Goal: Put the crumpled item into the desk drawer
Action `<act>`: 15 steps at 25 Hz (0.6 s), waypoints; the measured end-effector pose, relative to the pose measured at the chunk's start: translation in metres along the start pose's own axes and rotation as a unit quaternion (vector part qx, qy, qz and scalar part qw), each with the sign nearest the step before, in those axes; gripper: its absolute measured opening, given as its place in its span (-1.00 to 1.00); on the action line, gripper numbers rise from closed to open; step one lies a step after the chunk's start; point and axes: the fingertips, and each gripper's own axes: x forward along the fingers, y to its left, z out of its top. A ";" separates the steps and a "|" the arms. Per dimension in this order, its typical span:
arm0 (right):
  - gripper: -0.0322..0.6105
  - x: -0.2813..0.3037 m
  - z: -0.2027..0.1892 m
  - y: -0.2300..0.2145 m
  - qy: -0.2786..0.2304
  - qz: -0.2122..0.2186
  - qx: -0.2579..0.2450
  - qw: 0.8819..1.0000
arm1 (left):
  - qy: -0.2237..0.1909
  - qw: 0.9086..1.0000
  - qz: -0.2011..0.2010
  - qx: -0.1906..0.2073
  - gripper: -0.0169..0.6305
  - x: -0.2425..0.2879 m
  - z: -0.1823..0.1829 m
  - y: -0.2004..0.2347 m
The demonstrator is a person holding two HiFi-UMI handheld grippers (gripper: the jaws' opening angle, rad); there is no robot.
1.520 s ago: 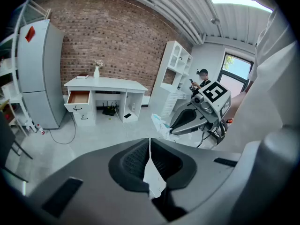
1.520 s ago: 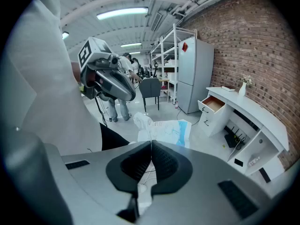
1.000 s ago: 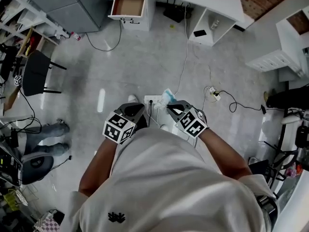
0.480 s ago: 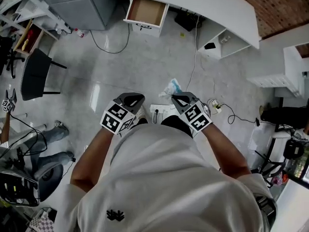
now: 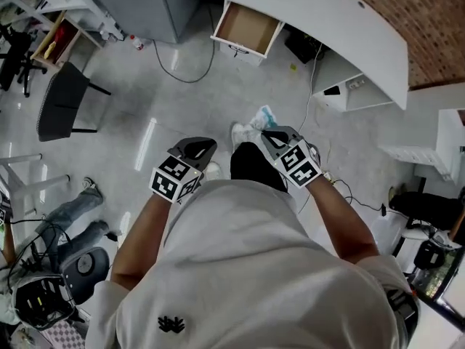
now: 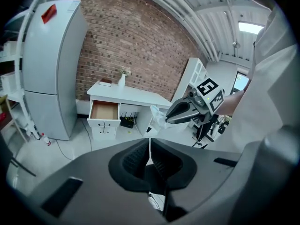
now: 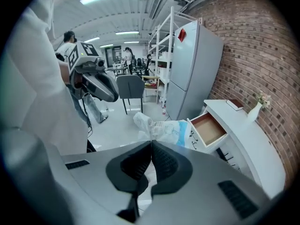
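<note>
One crumpled wrapper (image 7: 161, 128): white and blue, pinched in our right gripper (image 7: 151, 146).
Left gripper (image 6: 149, 146): jaws together, nothing between them.
Desk drawer (image 5: 247, 29): open, well ahead of us.

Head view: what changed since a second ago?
The person walked toward the white desk, so its open wooden-bottomed drawer looks nearer. The right gripper stayed shut on the crumpled white-and-blue plastic wrapper; the left gripper stayed shut and empty.
</note>
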 end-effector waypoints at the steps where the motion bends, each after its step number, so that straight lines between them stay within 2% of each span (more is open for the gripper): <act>1: -0.81 0.008 0.004 -0.021 0.001 0.006 -0.010 1.000 | 0.002 1.000 0.007 -0.003 -0.86 0.009 0.010 0.010; 7: -0.81 0.050 0.013 -0.133 0.021 0.009 -0.121 0.992 | 0.012 0.998 0.058 -0.034 -0.86 0.057 0.063 0.061; 10: -0.81 0.061 0.015 -0.188 0.028 0.009 -0.167 0.986 | 0.016 0.997 0.069 -0.035 -0.86 0.086 0.096 0.070; 15: -0.81 0.111 0.027 -0.295 0.041 0.021 -0.235 0.971 | 0.012 0.994 0.095 -0.056 -0.86 0.141 0.161 0.111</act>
